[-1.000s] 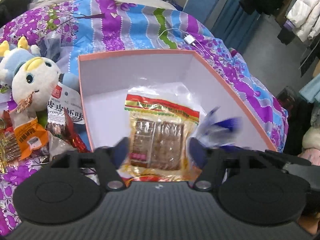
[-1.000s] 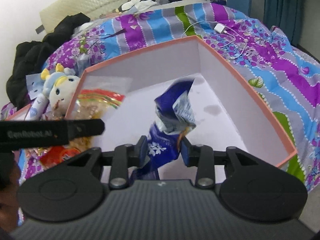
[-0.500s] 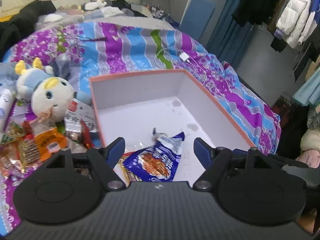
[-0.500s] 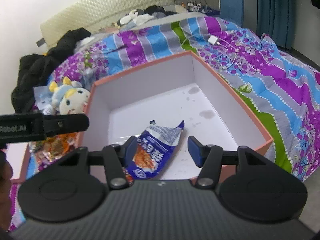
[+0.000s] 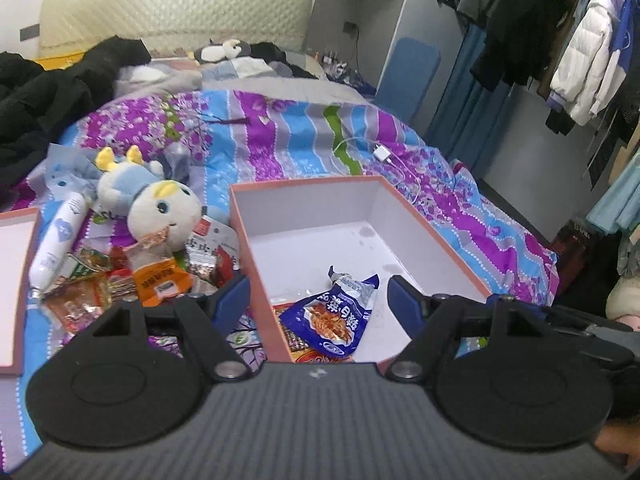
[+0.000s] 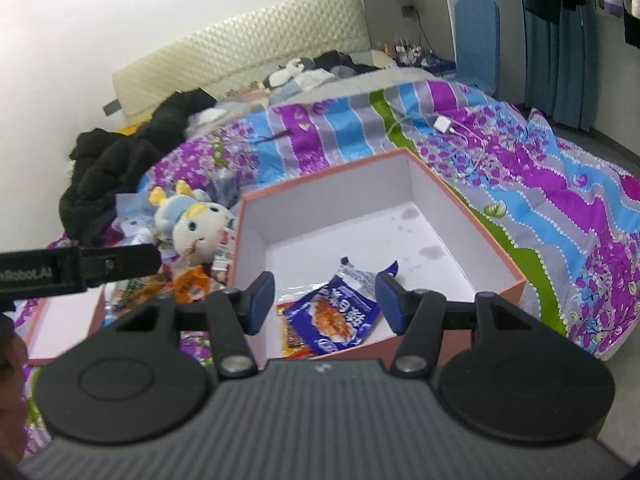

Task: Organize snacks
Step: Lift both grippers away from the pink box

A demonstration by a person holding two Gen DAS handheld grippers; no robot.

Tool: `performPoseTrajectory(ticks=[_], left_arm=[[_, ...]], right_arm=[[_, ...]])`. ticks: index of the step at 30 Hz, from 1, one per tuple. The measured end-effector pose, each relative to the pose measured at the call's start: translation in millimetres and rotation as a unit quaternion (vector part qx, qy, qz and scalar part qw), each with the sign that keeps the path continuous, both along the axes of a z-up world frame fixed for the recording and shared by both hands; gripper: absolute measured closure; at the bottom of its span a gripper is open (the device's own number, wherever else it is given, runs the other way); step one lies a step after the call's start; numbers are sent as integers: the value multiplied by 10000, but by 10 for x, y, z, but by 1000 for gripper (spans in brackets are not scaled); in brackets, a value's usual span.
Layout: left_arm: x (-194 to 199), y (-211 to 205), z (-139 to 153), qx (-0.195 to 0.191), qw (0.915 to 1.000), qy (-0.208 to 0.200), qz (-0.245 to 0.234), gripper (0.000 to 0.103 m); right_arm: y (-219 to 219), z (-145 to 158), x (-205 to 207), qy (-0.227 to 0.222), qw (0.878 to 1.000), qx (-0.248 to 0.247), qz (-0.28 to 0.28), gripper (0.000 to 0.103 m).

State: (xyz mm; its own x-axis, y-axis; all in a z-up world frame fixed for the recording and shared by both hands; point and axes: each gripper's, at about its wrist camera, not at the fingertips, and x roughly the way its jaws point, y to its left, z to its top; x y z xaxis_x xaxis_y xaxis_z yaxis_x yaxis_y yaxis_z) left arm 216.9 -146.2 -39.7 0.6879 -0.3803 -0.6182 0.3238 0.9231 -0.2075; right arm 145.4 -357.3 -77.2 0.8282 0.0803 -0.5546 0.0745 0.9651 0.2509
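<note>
A pink-rimmed box [image 5: 304, 186] with a white inside sits on the bed; it also shows in the right wrist view [image 6: 320, 172]. A blue snack packet [image 5: 332, 316] lies in its near corner on top of a yellow-red packet [image 5: 304, 356]; the blue packet also shows in the right wrist view [image 6: 340, 316]. A pile of loose snack packets [image 5: 120, 280] lies left of the box. My left gripper [image 5: 318, 300] is open and empty above the box's near edge. My right gripper [image 6: 326, 300] is open and empty, above the blue packet.
A plush toy [image 5: 160, 204] and a white tube [image 5: 56, 244] lie by the snack pile. A second pink box [image 5: 16, 280] is at the far left. A white charger and cable [image 5: 384, 156] lie behind the box. Black clothes [image 5: 40, 96] are heaped at the headboard.
My right gripper opened and let the blue packet drop into the box onto the yellow-red packet. Both grippers pulled back and up from the box.
</note>
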Motion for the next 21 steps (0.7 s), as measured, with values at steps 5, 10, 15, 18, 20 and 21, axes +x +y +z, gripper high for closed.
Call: performPoseTrajectory(ticks=[5,10,15,18,20,21], left_arm=[[-276,148,135,29,9999,-146,66,24],[-575,314,261,166,9990,-345,221,24],[-871,515,332,156,9979,-488,406,23],[-1027,624,327,155,9972,-503,522,22],[-1139,702,305,167,9970,-479,576,22],[-1192,736,294,178,9970,-467,594,22]], right_arm=[[128,103,-263,-133,9999,30,87,45],[259,197,-485,-260,9994,69,198,45],[397,287,-685,-432,9984,46,370,45],[478,296,-794,-483,9977,19,479,45],[531,276,-862,-466,9973,38,568,45],[561,273,-890,-466,9971,42,605,45]])
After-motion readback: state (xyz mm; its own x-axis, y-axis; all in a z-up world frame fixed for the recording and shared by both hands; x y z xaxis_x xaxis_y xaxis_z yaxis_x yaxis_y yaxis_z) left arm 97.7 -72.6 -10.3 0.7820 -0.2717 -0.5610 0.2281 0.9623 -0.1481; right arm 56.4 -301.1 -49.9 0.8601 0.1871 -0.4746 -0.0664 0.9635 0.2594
